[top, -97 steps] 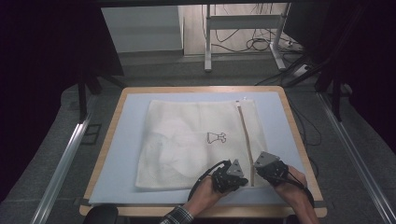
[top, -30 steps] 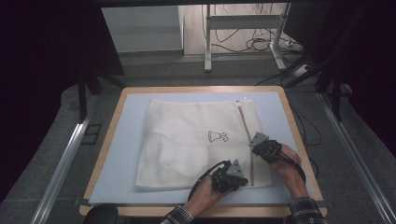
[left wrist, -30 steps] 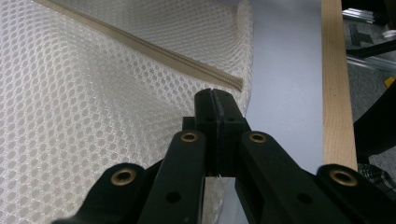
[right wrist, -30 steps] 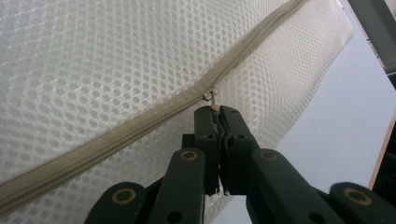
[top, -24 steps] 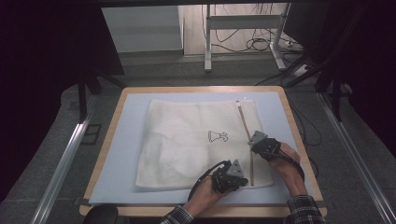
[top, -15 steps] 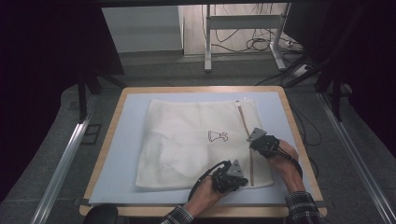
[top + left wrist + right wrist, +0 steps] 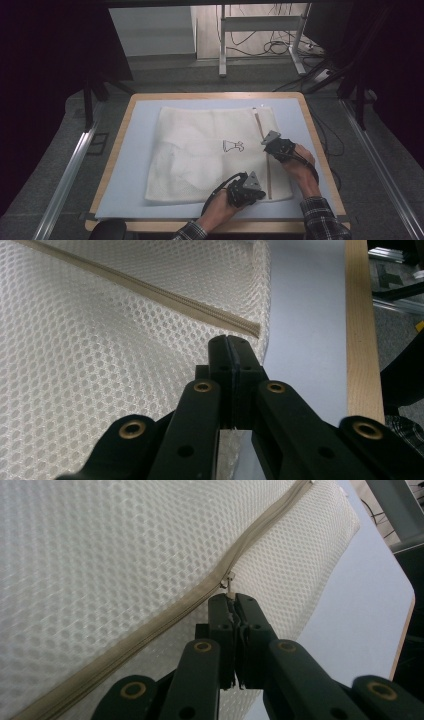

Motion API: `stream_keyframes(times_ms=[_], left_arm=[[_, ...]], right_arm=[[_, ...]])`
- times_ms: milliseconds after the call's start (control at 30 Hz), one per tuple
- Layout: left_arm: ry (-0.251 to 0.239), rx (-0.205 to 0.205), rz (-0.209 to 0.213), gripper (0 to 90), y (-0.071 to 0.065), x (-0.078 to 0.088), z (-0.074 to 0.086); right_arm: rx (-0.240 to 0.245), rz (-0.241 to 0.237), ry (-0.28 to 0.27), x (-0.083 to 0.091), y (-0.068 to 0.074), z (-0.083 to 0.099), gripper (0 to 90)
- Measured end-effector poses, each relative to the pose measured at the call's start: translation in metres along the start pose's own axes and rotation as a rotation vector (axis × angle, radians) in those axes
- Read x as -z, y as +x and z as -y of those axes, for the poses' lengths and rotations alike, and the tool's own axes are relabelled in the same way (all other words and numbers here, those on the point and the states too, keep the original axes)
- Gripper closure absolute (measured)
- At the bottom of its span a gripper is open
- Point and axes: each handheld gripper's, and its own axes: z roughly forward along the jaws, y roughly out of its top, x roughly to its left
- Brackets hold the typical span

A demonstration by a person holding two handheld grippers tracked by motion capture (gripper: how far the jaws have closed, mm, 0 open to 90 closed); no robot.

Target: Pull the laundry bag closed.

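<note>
One white mesh laundry bag (image 7: 210,150) lies flat on the pale blue mat (image 7: 145,125) of a wooden-rimmed table (image 7: 112,165), a little right of the mat's middle. A small dark print of a dress (image 7: 233,146) marks its upper face. A beige zipper (image 7: 264,150) runs along the bag's right side, from the far edge toward the near edge.

In the right gripper view the zipper (image 7: 165,620) crosses the mesh on a slant, and its small metal pull (image 7: 229,586) sits right at the tips of the right gripper (image 7: 234,599). The jaws are closed together on that pull, pinching it. In the high view this right gripper (image 7: 272,145) rests on the zipper line about midway along its length, with the person's right hand (image 7: 300,162) behind it and a plaid sleeve (image 7: 320,220) at the bottom edge.

The left gripper (image 7: 255,192) sits at the bag's near right corner, close to the zipper's near end. In the left gripper view its jaws (image 7: 231,347) are pressed fully together over the mesh edge, just short of the zipper's end (image 7: 252,330); whether fabric is caught between them I cannot tell. Bare mat and the table's wooden rim (image 7: 361,330) lie beside it.

Beyond the table, cables (image 7: 260,45) trail over the floor around a metal stand (image 7: 222,40).
</note>
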Motion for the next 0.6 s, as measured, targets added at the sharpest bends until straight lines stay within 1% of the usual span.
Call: stream_keyframes(times_ms=[267,300,333,600], left_arm=[[-0.001,-0.003,-0.003,89.7,0.000,0.000,0.000],[-0.001,-0.004,-0.004,89.7,-0.001,0.000,0.000],[0.000,-0.006,-0.005,89.7,-0.001,0.000,0.000],[-0.001,-0.006,-0.007,89.7,-0.001,0.000,0.000]], right_arm=[[-0.017,0.004,0.016,-0.012,-0.006,-0.009,86.1],[-0.027,0.004,0.021,-0.013,-0.006,-0.010,86.1],[-0.023,0.004,0.021,-0.015,-0.007,-0.011,86.1],[-0.030,0.005,0.042,-0.025,-0.012,-0.018,86.1]])
